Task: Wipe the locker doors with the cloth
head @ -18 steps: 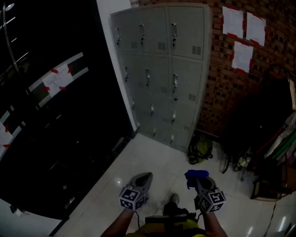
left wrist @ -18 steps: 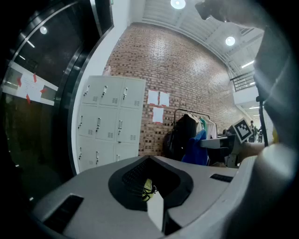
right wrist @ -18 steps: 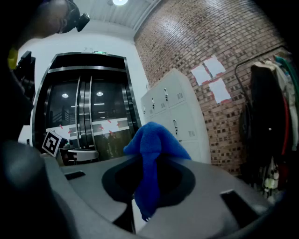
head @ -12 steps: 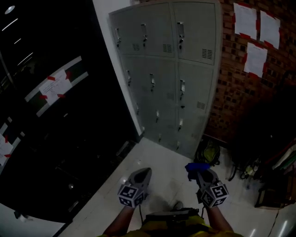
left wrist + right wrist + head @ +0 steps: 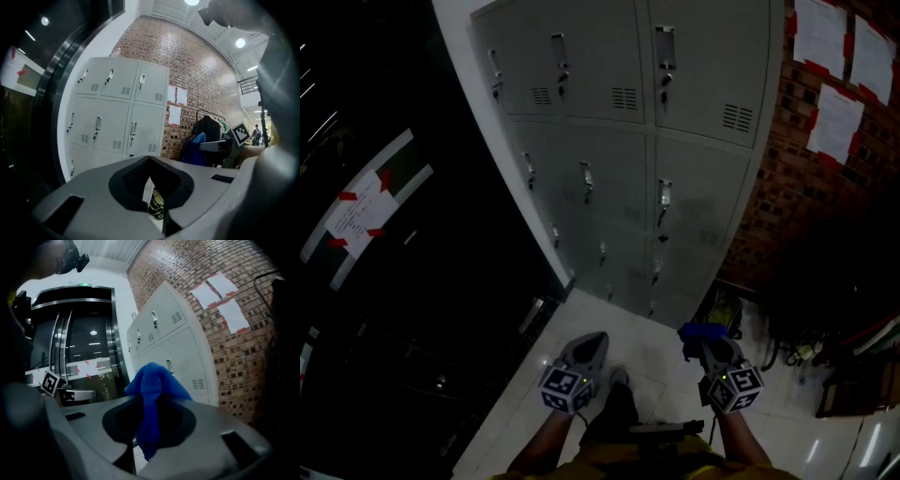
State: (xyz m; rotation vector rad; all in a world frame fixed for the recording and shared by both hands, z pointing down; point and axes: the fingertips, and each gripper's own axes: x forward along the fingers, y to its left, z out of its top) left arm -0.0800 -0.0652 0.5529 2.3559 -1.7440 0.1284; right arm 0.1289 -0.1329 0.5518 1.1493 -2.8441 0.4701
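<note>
Left gripper (image 5: 596,339) and right gripper (image 5: 707,345): grey tapered shells, each with a black-and-white square-marker cube (image 5: 563,389). Wearer's top (image 5: 581,472) is yellow.

This looks like a staff locker corner in a commercial building. A bank of grey metal lockers (image 5: 656,159) stands against a bare brick wall (image 5: 778,216) with paper notices (image 5: 836,122) taped to it. There are white floor tiles (image 5: 652,352), dark glass doors (image 5: 89,352) alongside, and coats on a garment rail (image 5: 211,131).

Far, twelve grey metal locker doors (image 5: 694,66), three across, four down; far right, three white paper sheets (image 5: 836,120); near, one blue cloth (image 5: 697,330), two grey handheld grippers: left gripper (image 5: 596,339), right gripper (image 5: 709,345).
</note>
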